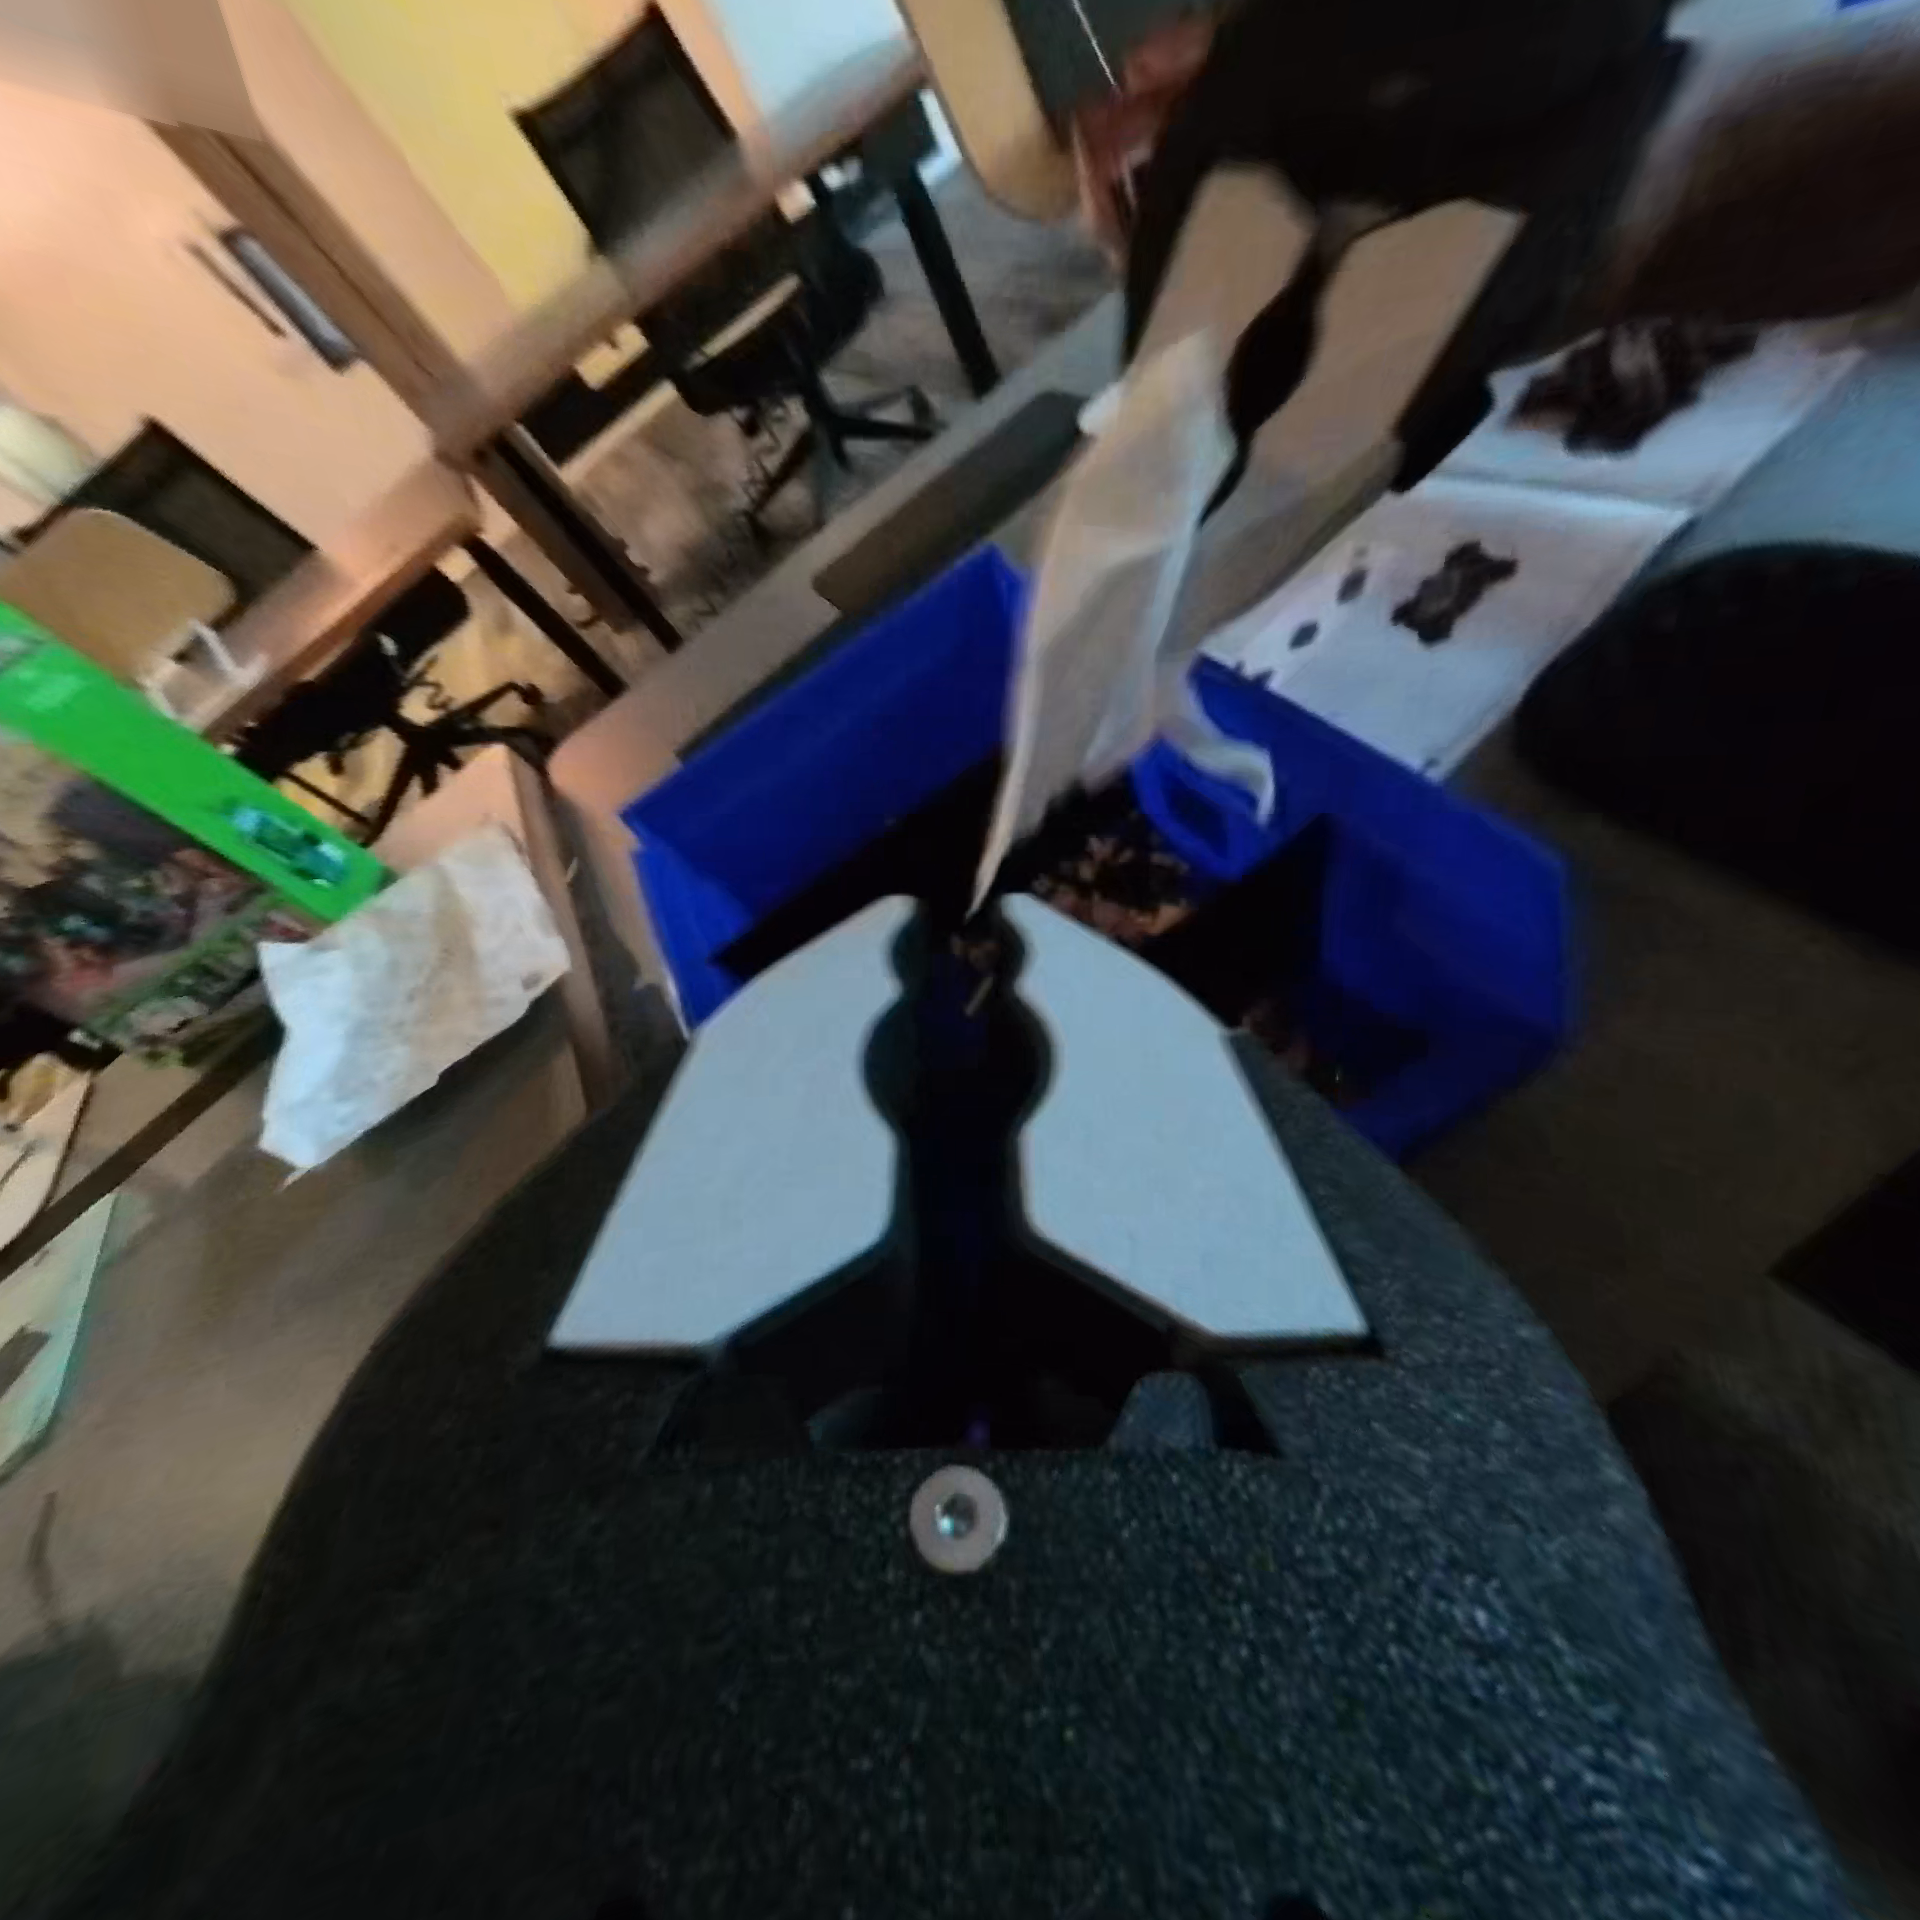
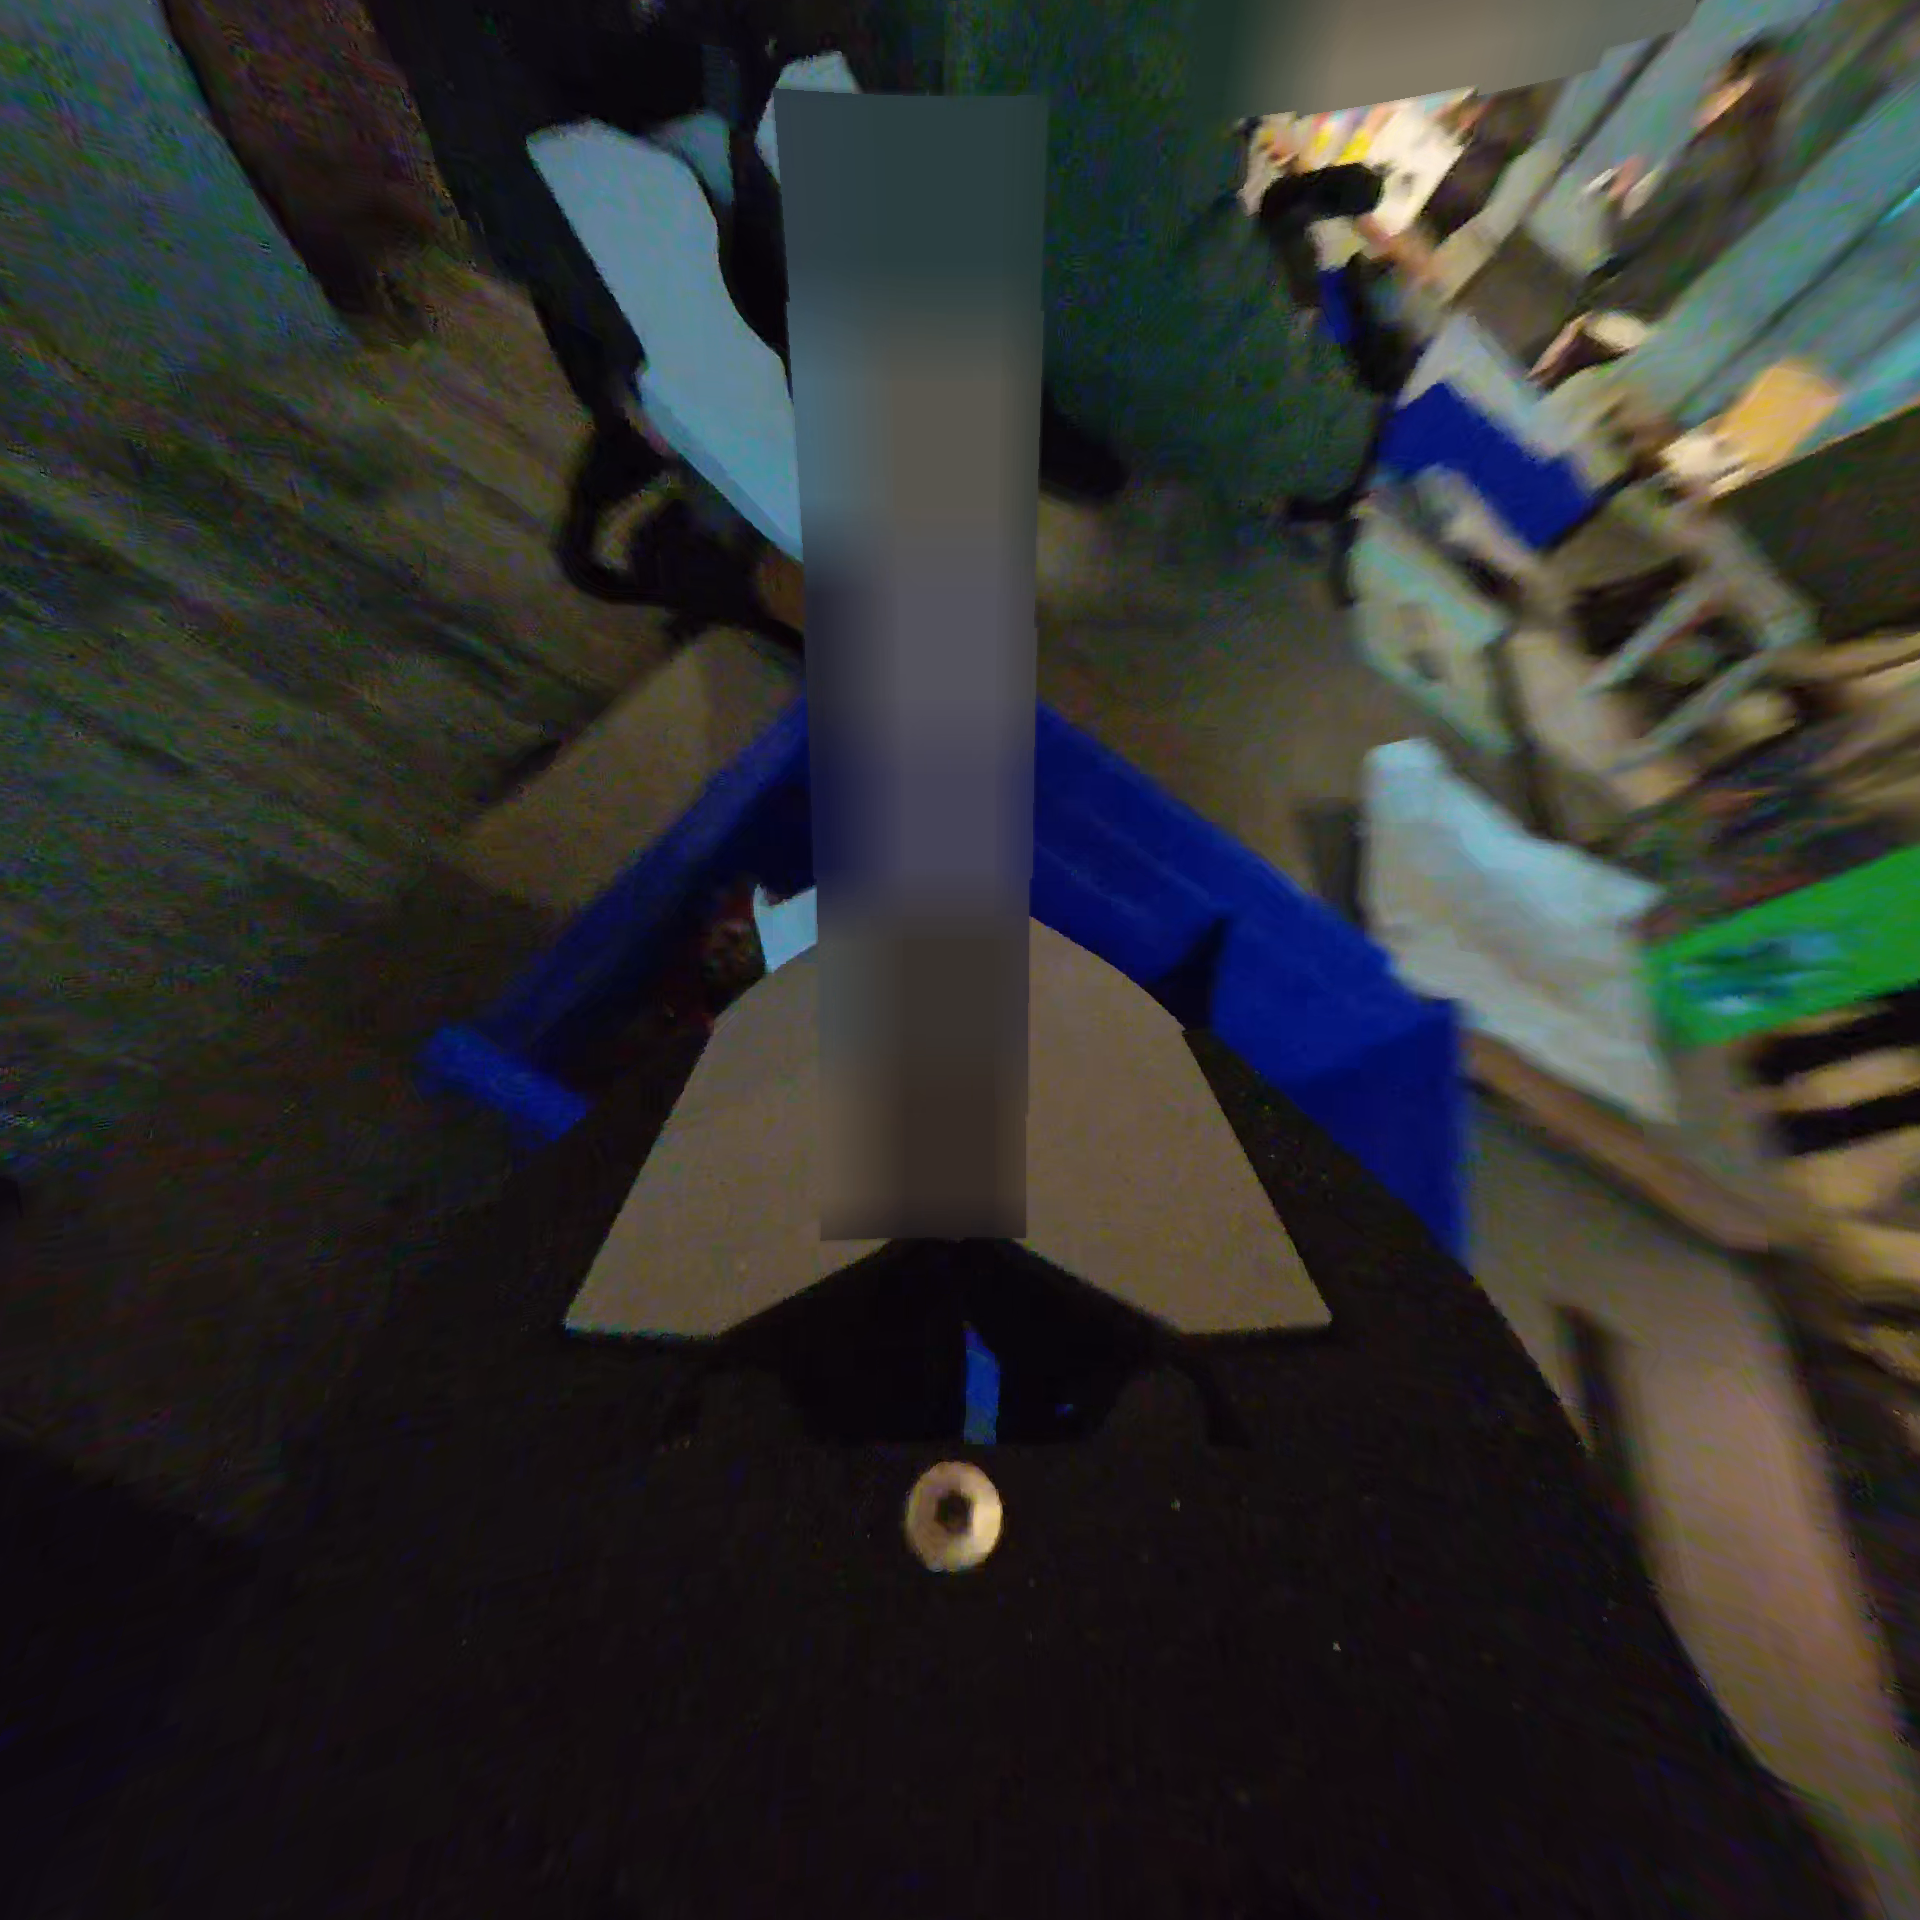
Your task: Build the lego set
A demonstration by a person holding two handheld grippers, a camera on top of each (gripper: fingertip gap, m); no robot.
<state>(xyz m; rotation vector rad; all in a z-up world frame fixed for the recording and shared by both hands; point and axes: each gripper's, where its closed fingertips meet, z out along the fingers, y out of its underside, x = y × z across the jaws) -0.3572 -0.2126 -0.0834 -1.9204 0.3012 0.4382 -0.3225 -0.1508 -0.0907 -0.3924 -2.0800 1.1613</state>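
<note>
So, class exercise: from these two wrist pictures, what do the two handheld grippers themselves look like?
The left gripper has a black, grainy-textured body with a round silver screw in the middle, and two flat pale grey fingers with wavy, scalloped inner edges. The right gripper has the same build: black body, silver screw, pale fingers.

An office or lab workroom is showing: long desks (image 1: 665, 260) and swivel chairs (image 1: 790, 343) are standing on carpet (image 1: 997, 260).

no legible writing, print on green box (image 1: 156, 769) blurred, unreadable
</note>
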